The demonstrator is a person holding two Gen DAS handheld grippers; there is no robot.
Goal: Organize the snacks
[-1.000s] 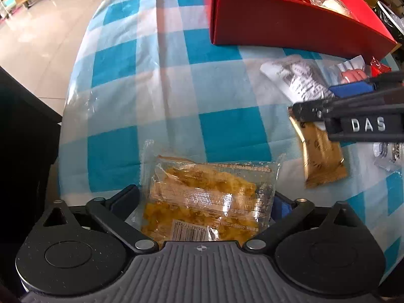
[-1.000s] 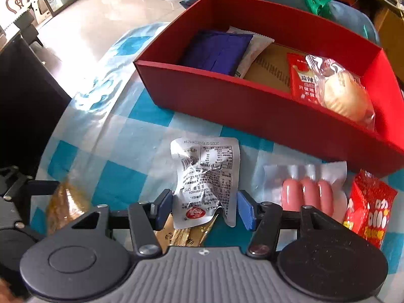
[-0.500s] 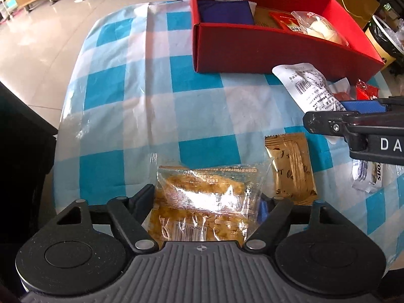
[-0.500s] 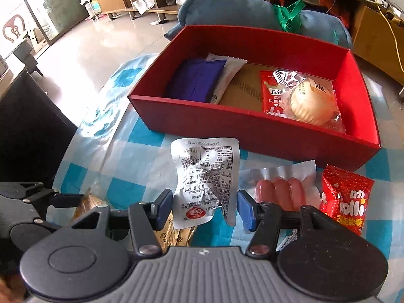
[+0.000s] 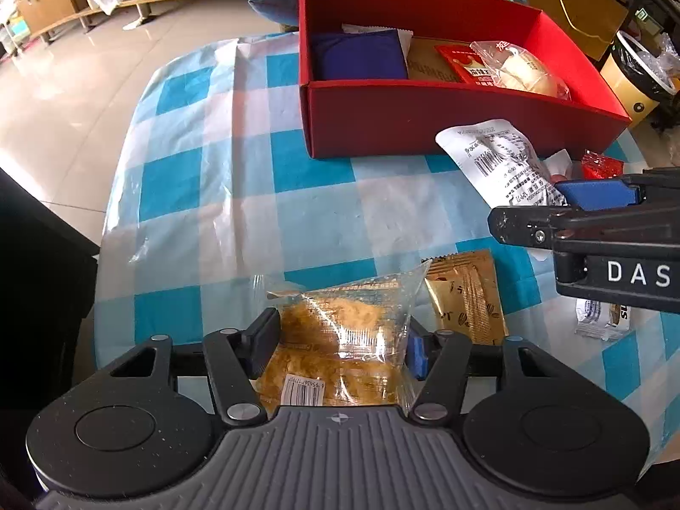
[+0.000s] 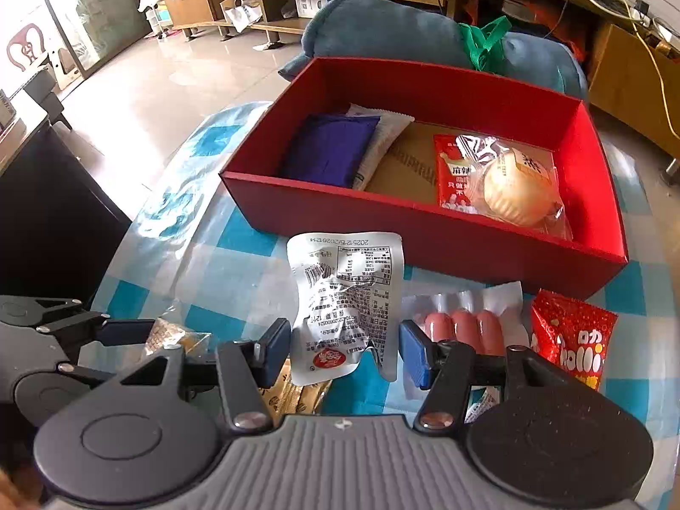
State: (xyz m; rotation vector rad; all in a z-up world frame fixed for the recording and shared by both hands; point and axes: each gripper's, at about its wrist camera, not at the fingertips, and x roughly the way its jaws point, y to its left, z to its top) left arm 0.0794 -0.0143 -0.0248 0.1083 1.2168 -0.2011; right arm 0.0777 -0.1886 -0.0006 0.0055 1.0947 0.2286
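Observation:
My left gripper (image 5: 340, 340) is shut on a clear packet of yellow-brown snack (image 5: 344, 331) and holds it above the checked cloth. My right gripper (image 6: 344, 350) is shut on a white foil packet (image 6: 346, 297) and holds it up in front of the red box (image 6: 382, 221); that packet also shows in the left wrist view (image 5: 501, 165). The red box (image 5: 425, 119) holds a purple packet (image 6: 327, 155), a white packet (image 6: 384, 136), a red sachet (image 6: 452, 174) and a wrapped bun (image 6: 516, 187).
On the blue-and-white cloth (image 5: 204, 178) lie a gold sachet (image 5: 467, 297), a sausage pack (image 6: 463, 323), a red candy bag (image 6: 571, 335) and a small white wrapper (image 5: 601, 318). A blue cushion (image 6: 403, 38) lies behind the box. A black cabinet (image 6: 51, 212) stands left.
Both grippers have risen and pulled back with their packets; the red box now shows further away and its inside is in fuller view. The grips have not changed.

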